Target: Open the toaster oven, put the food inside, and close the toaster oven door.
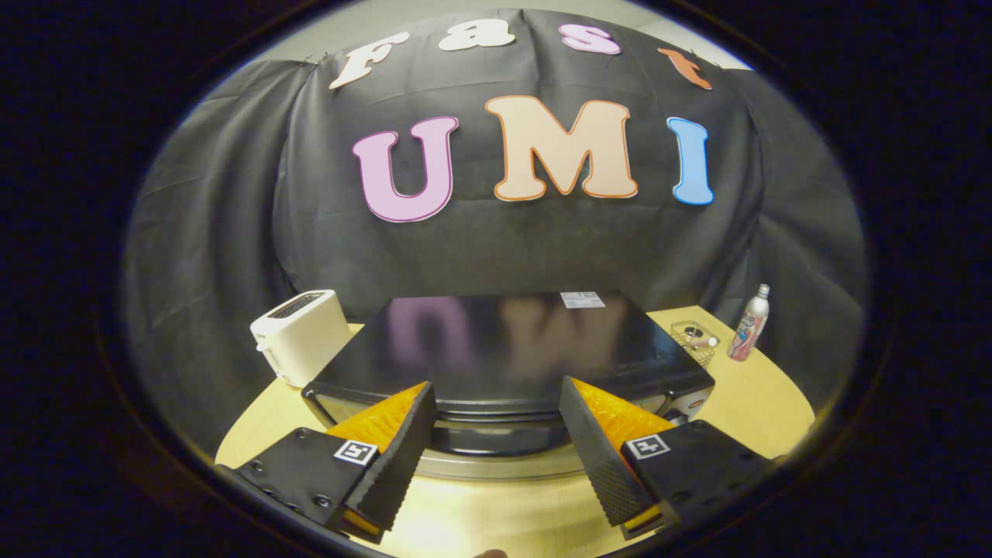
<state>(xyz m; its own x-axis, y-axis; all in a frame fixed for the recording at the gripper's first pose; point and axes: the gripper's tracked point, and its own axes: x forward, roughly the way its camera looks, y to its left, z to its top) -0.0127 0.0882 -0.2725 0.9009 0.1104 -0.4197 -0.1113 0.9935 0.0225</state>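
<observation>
Item: my gripper (496,442), fingers spread wide, holding nothing; they straddle the near top edge of the toaster oven (508,341). Item: toaster oven, black, glossy top, on the table (763,403); its door handle (496,442) appears just ahead between my fingers, door apparently shut. Item: white toaster (302,335), far left. Item: clear container (695,339) and bottle (749,324), far right. Food: cannot tell which it is. Risk: closing above the handle, I pinch air or slip; a hard pull could drag the oven.
</observation>
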